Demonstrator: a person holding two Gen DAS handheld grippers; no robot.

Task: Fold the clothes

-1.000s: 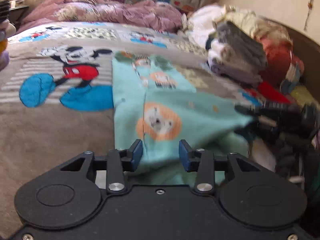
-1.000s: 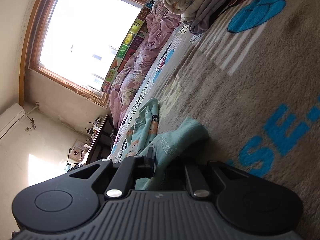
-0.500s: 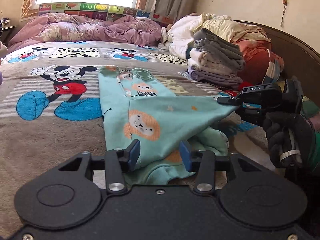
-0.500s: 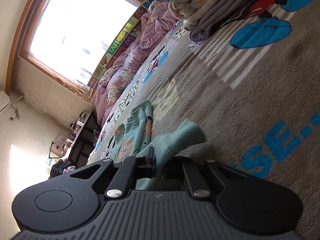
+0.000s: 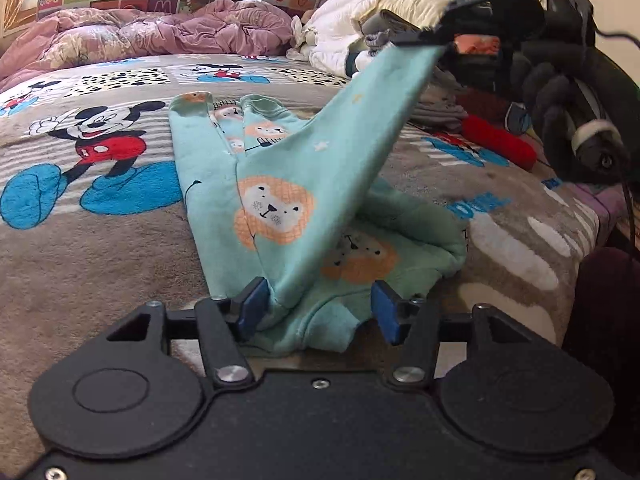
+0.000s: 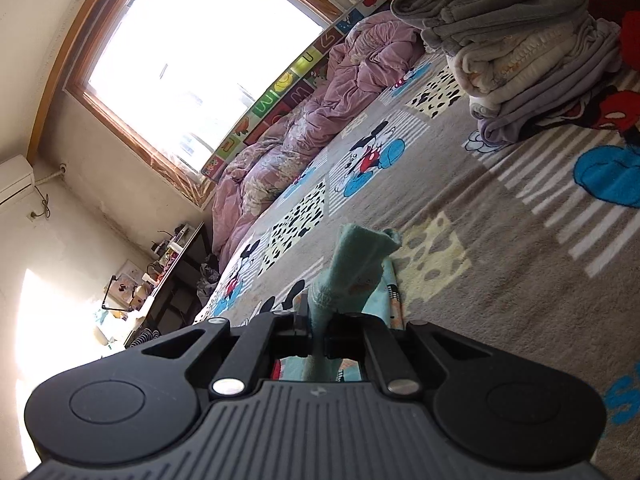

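A garment (image 5: 224, 184) lies on the bed blanket (image 5: 80, 248), a crumpled quilt (image 5: 160, 28) behind it, a stack of folded clothes (image 6: 520, 52) to its right.

Left black plastic two-finger gripper (image 5: 318, 309): blue pads, silver screws. Right black gripper (image 6: 318, 334): ribbed grey housing; black knit glove (image 5: 560, 100), black cable.

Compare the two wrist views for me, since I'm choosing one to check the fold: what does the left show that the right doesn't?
Left wrist only: the teal lion-print garment laid out on the blanket, one corner pulled up by the right gripper, and the left gripper opening around the near hem.

Right wrist only: the window and the desk.

Both: the Mickey Mouse blanket, pink duvet and the stack of folded clothes.
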